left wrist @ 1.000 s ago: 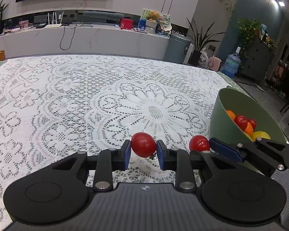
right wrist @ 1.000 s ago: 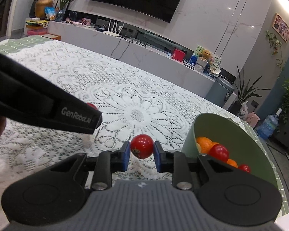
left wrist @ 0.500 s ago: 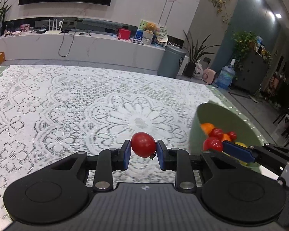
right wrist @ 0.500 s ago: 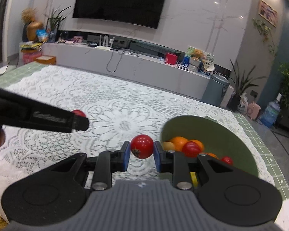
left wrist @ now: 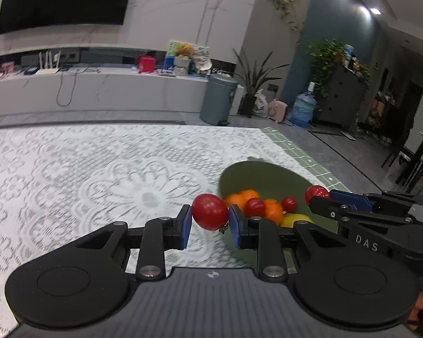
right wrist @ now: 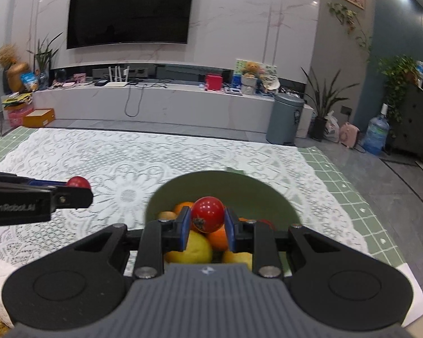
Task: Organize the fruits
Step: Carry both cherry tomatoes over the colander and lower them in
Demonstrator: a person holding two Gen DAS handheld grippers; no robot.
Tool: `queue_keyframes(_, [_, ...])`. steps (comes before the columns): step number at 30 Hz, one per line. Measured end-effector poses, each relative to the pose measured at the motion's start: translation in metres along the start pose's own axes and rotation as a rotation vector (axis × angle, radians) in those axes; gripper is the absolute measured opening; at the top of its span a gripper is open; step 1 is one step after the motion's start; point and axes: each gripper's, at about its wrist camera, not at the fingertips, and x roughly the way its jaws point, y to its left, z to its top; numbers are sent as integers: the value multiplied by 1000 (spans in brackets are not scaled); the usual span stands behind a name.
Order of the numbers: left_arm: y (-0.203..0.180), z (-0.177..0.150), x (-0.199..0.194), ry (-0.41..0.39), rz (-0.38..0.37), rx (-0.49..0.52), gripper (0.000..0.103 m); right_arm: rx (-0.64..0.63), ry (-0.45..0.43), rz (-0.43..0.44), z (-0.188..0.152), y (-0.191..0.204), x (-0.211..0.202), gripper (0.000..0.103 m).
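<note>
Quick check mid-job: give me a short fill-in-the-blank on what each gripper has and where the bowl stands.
1. The left gripper is shut on a red ____.
2. The right gripper holds its tomato over the green ____.
3. The bowl already holds oranges and other ____.
4. The table is covered with white ____.

Missing: tomato; bowl; fruit; lace

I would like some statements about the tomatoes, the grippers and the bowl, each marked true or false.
1. The left gripper holds a red tomato. True.
2. The right gripper is empty. False: it is shut on a second tomato.
3. The green bowl already holds oranges and small tomatoes. True.
4. The bowl stands on bare wood. False: it stands on a white lace tablecloth.
5. The right gripper's tomato is over the bowl. True.
</note>
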Motion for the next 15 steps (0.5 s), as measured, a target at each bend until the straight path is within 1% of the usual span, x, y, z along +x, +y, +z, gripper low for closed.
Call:
queue_keyframes(3, [-15, 6, 4, -3, -18, 28, 31, 4, 16, -18, 2, -21, 0, 22])
queue_keyframes(6, [-27, 11, 10, -1, -33, 52, 31, 31, 39, -14, 2, -38, 2, 22])
queue_keyframes(10, [-44, 17, 23, 13, -48, 90, 31, 72, 72, 5, 2, -57, 8, 22])
queue_keyframes(15, [-57, 20, 43, 52, -57, 128, 31, 123, 113, 48, 3, -70, 23, 22])
